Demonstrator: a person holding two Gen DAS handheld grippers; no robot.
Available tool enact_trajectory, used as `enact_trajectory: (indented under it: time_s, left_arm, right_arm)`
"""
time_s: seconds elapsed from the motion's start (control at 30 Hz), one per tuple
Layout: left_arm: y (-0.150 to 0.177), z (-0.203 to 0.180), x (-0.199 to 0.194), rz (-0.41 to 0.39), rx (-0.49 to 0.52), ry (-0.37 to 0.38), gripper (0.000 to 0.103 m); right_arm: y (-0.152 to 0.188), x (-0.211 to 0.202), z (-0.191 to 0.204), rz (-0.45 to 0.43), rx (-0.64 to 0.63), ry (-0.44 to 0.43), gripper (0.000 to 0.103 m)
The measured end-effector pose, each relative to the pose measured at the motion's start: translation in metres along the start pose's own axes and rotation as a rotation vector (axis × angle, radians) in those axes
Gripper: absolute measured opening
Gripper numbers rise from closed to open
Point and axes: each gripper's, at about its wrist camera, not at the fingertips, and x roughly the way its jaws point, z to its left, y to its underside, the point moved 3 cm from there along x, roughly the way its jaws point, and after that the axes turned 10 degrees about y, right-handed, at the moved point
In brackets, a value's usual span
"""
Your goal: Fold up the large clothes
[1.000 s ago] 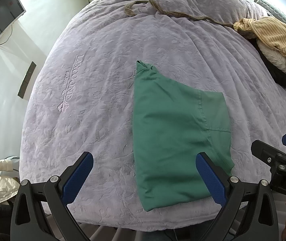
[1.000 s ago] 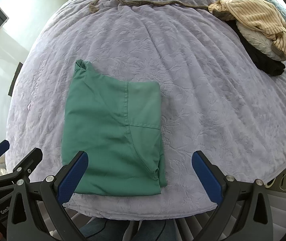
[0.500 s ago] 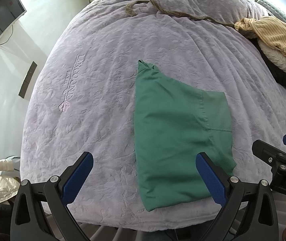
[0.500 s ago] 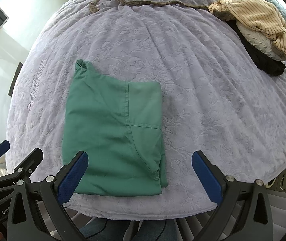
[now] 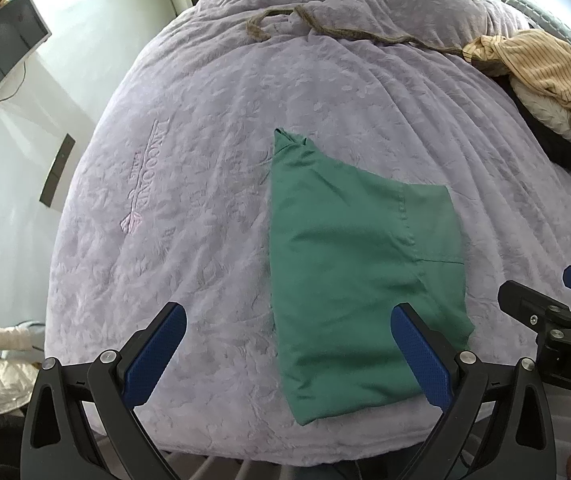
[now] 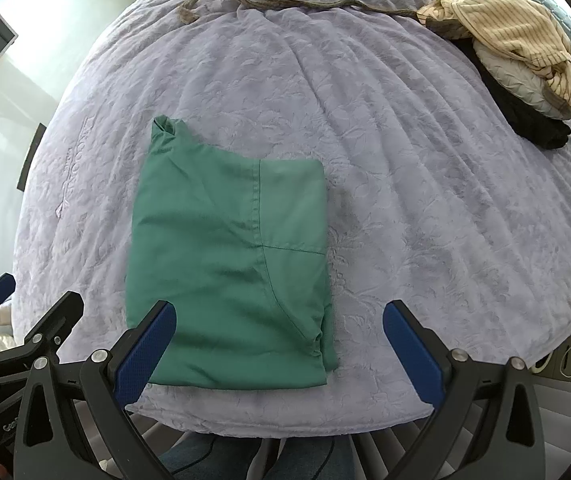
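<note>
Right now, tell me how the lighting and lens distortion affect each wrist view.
Left wrist view: fisheye bulges the lavender bedspread into a dome; the wall at left is blown out white; the folded green garment is evenly lit and sharp. Right wrist view: same barrel curve, dark corner vignette, glare at the upper left, and the piled clothes stay in focus.

The folded garment (image 6: 229, 264) lies on the bed cover (image 6: 385, 184), near its front edge. Behind it and far to the right, a clothes pile (image 6: 525, 60) rests on the same cover. The embroidered lettering (image 5: 145, 176) sits left of the garment
</note>
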Motion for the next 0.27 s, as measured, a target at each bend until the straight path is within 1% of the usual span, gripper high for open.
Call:
enact_trajectory:
  time_s: [0.27]
  left_arm:
    - [-0.0010,-0.0018,-0.0011,0.001,0.002,0.003,0.102]
  right_arm:
    - [0.0009,0.0006,0.0003,0.001,0.002,0.000,0.103]
